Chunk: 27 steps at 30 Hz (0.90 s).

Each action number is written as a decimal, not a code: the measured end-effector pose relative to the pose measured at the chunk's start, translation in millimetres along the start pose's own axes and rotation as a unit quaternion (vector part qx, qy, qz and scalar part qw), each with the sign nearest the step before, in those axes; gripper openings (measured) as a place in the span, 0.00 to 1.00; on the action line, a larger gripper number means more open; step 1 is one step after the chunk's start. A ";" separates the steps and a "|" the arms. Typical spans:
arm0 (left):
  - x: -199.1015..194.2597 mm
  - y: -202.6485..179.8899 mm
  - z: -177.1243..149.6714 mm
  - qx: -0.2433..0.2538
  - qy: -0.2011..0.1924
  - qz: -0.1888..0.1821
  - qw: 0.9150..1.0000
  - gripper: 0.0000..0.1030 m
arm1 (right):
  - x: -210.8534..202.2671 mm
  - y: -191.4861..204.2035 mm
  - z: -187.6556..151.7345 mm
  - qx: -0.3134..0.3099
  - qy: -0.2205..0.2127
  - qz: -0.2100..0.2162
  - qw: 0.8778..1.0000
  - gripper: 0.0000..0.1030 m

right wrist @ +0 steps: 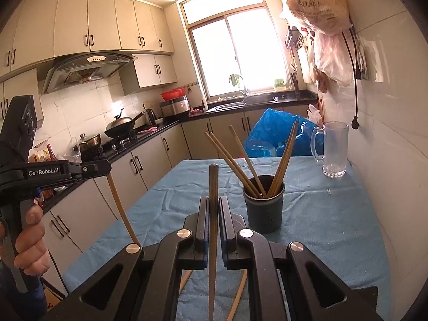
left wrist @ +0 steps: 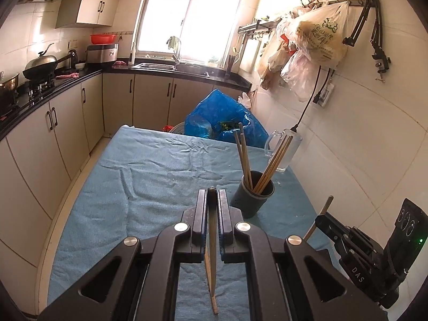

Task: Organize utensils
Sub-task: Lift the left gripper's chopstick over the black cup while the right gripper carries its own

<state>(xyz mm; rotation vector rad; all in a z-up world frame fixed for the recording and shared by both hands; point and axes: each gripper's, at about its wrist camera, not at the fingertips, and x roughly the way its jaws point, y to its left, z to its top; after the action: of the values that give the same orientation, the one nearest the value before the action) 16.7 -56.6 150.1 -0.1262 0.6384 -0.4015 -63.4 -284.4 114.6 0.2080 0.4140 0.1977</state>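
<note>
stove side: wok (left wrist: 40, 68) with lid and a pot (right wrist: 89, 140) on the black kitchen counter (left wrist: 67, 85), far left, well apart from the task items
left gripper (left wrist: 213, 191): jaws nearly together, clamped on one chopstick; in the right wrist view it sits at the left edge (right wrist: 107, 166), a hand (right wrist: 29, 240) around its handle
left chopstick (left wrist: 212, 254): wooden, pinched between the left pads, hanging steeply down toward the cloth; whether its tip touches the cloth, cannot tell
worktop (left wrist: 149, 176): covered by a wrinkled blue cloth, mostly bare on its left half
loose chopsticks (right wrist: 238, 298): pale ones lying on the cloth under the right gripper, partly hidden
right gripper (right wrist: 213, 199): jaws nearly together, clamped on one dark chopstick; seen from the left wrist view at lower right (left wrist: 319, 220)
right chopstick (right wrist: 213, 187): upright between the pads, top end sticking above the fingertips
holder cup (right wrist: 263, 208): dark, round, standing on the cloth just right of and beyond both grippers, holds several chopsticks (right wrist: 235, 160) fanning out
blue bag (left wrist: 222, 117): behind the worktop's far edge
glass mug (right wrist: 334, 149): clear, handled, upright at far right of the worktop near the tiled wall
</note>
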 end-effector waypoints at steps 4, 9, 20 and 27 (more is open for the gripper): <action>-1.3 -3.2 2.0 0.005 -0.001 -0.003 1.000 0.06 | -3.3 0.6 4.6 -0.004 -0.006 -0.001 1.000 0.07; -1.1 -8.4 2.1 0.011 0.000 -0.005 1.000 0.06 | -5.5 0.4 5.5 -0.004 -0.009 -0.003 1.000 0.07; 1.2 -15.7 4.6 0.019 0.004 -0.009 1.000 0.06 | -11.9 0.2 9.6 -0.006 -0.016 -0.004 1.000 0.07; 3.6 -26.3 12.8 0.033 0.003 -0.005 0.999 0.06 | -17.3 -8.5 17.7 0.003 -0.026 -0.007 1.000 0.07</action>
<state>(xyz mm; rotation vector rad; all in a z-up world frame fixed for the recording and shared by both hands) 18.5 -82.3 164.5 -0.0658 0.6306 -0.4330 -70.3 -299.4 134.9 0.2152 0.3645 0.1772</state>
